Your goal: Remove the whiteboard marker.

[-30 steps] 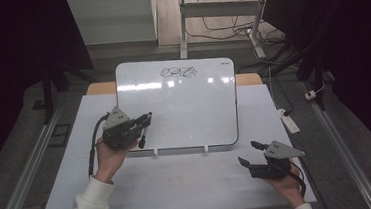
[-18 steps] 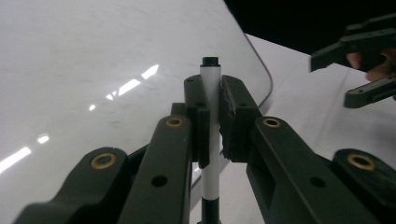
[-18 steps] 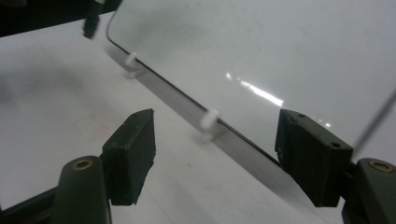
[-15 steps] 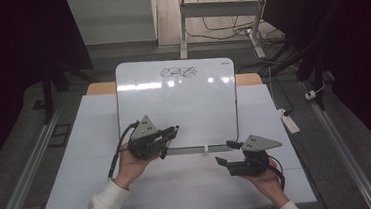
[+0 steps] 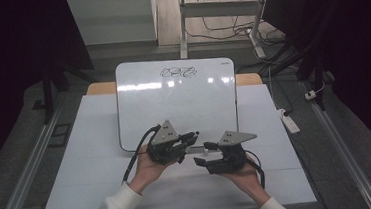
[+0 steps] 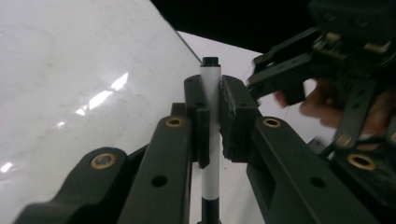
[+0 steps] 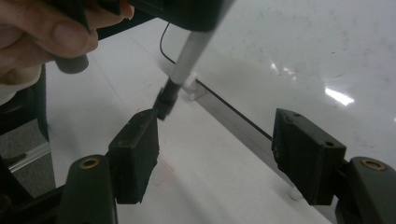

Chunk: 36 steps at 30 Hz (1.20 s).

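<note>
Marker (image 6: 210,93) is pinched by the left gripper (image 5: 189,140); right gripper (image 7: 219,144), jaws spread and closing, may knock its tip askew.

A lab-like recording room: a white table (image 5: 76,143) holding a whiteboard (image 5: 178,100), dark curtains at both sides, and loose cables (image 5: 217,29) on the far floor.

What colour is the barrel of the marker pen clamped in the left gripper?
White, with black ends, on the slim marker pen; the left gripper view shows it best.
</note>
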{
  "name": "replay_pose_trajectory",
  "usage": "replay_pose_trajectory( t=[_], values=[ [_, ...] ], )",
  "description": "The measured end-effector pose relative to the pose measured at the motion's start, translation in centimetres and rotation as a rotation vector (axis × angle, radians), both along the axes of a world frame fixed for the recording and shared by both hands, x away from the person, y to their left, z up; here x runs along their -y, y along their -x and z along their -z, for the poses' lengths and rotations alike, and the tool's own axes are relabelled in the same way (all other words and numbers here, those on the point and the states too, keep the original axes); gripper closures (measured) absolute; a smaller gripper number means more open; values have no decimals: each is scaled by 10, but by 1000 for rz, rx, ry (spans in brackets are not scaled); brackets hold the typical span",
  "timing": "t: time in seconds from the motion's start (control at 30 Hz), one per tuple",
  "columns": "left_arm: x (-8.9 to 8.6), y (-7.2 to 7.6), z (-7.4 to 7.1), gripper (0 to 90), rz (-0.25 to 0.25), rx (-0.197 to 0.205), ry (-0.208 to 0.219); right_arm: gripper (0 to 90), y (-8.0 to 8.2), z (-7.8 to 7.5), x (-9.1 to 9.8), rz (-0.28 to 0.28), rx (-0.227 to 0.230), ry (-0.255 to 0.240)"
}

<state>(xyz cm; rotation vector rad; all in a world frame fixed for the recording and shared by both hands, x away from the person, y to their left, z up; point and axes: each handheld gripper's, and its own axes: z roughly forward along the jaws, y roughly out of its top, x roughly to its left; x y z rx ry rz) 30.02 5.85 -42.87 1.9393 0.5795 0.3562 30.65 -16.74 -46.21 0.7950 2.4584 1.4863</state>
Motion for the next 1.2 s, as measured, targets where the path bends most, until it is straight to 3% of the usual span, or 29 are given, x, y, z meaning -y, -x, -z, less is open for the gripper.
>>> replay_pose_trajectory(
  t=[0.2,0.4,0.53,0.7,0.8,0.9,0.97,1.03,1.13,1.2],
  values=[
    [6,0,1,815,-4,-11,-24,374,-3,1,-15,-19,-41,0],
    [10,2,2,815,11,-5,-27,455,-8,3,-20,-15,-119,-29],
    [14,3,2,815,20,-2,-30,539,-10,5,-25,-25,-155,-38],
    [18,5,2,814,29,3,-42,709,-12,9,-29,-30,-207,-28],
    [20,7,2,810,32,10,-54,759,-15,10,-28,-17,-239,-22],
    [21,7,3,794,40,0,-47,773,-16,11,-26,-8,-243,-13],
    [21,6,3,744,45,-15,-30,776,-16,11,-27,-10,-233,-6],
    [16,8,0,609,32,-18,-31,777,-15,11,-27,-8,-219,-4],
    [-2,15,-7,455,-16,-16,-36,777,-16,8,-22,9,-196,-16],
    [-19,19,-8,402,-54,-27,-30,778,-18,7,-18,22,-181,-34]
  ],
)
